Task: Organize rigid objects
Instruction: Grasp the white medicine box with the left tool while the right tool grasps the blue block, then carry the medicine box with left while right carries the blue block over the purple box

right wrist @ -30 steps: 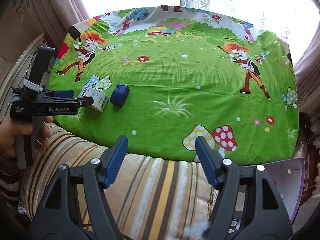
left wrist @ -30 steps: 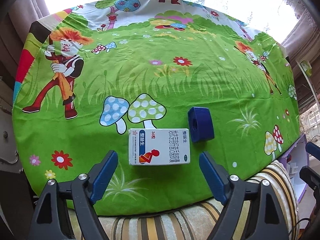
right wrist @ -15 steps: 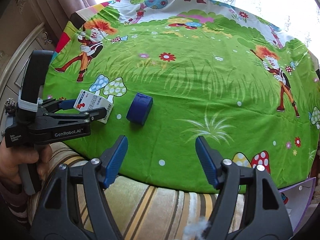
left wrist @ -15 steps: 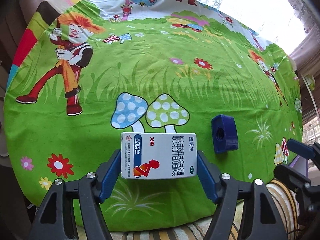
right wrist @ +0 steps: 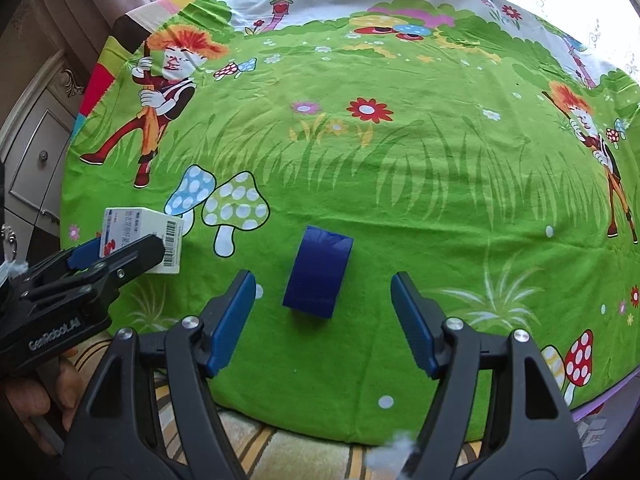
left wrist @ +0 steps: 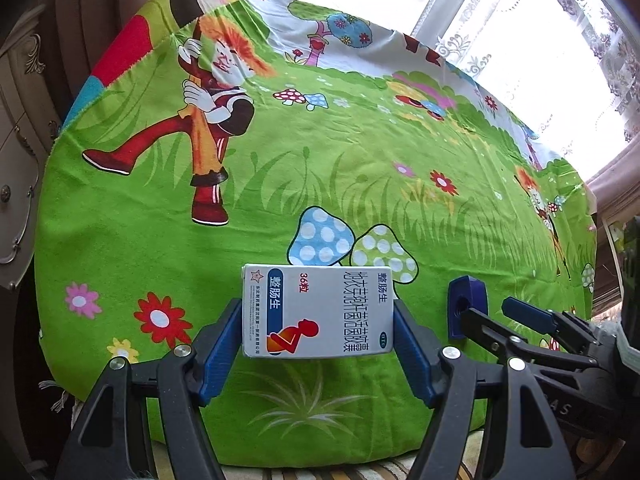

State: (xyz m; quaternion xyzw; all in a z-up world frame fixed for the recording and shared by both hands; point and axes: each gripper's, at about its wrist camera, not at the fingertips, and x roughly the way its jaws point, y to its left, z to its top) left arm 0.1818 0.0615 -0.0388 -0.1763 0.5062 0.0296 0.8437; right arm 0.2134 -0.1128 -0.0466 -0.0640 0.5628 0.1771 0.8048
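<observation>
Medicine box [left wrist: 318, 312] near green cloth's [left wrist: 360, 184] front edge

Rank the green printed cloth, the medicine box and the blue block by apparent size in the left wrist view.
1. green printed cloth
2. medicine box, though nearness to the camera enlarges it
3. blue block, partly hidden behind the right hand-held gripper

Bright daylight pours through a lace-curtained window [left wrist: 532, 28] behind the cartoon-printed green cloth [left wrist: 360, 168], a cream carved cabinet [left wrist: 20, 152] at left.
</observation>
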